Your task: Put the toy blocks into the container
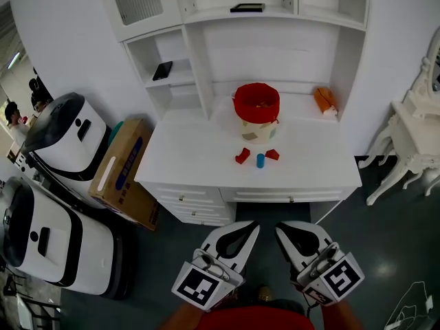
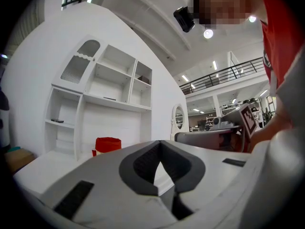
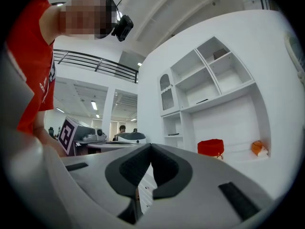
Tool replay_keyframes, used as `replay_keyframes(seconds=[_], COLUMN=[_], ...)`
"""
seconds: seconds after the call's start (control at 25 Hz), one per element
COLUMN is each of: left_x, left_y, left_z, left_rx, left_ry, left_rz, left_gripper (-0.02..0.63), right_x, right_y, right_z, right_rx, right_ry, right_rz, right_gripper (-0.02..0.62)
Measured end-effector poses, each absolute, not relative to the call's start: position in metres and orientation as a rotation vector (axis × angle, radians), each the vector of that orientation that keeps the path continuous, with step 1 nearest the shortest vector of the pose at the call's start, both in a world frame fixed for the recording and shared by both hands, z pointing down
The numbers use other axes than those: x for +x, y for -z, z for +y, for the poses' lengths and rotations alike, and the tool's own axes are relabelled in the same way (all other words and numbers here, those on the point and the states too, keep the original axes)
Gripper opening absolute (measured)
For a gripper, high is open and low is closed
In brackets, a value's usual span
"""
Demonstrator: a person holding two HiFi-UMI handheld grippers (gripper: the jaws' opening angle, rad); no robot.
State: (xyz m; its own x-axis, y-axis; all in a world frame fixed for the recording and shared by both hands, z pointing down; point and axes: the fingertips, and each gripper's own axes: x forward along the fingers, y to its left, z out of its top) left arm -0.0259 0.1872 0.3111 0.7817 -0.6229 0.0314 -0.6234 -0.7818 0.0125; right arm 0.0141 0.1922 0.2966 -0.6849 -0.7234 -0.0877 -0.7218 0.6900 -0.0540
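Note:
On the white desk (image 1: 199, 163) stands a red-rimmed fabric container (image 1: 256, 110). In front of it lie two red blocks (image 1: 242, 156) (image 1: 272, 155) and a blue block (image 1: 260, 160). Both grippers hang well short of the desk, over the dark floor. My left gripper (image 1: 251, 227) is shut with nothing in it. My right gripper (image 1: 282, 228) is shut and holds nothing too. The container also shows far off in the left gripper view (image 2: 107, 145) and the right gripper view (image 3: 210, 147).
An orange object (image 1: 325, 100) lies at the desk's back right. Two white machines (image 1: 65, 137) (image 1: 41, 236) and a cardboard box (image 1: 124, 170) stand left of the desk. A white ornate table (image 1: 412, 136) is at the right. Drawers (image 1: 227, 198) face me under the desk.

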Motion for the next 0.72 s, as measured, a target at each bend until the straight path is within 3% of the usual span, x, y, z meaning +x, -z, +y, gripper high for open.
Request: replay_keyframes(seconds=[0.72], left_x=[0.0], left_y=[-0.321], left_z=[0.148], left_rx=[2.938], left_ry=[-0.021], left_rz=[-1.202], left_gripper=[0.015], right_x=[0.044], right_y=[-0.303], right_z=[0.16], right_rx=[-1.096], right_ry=[0.026], right_rz=[2.83], right_gripper=[0.025])
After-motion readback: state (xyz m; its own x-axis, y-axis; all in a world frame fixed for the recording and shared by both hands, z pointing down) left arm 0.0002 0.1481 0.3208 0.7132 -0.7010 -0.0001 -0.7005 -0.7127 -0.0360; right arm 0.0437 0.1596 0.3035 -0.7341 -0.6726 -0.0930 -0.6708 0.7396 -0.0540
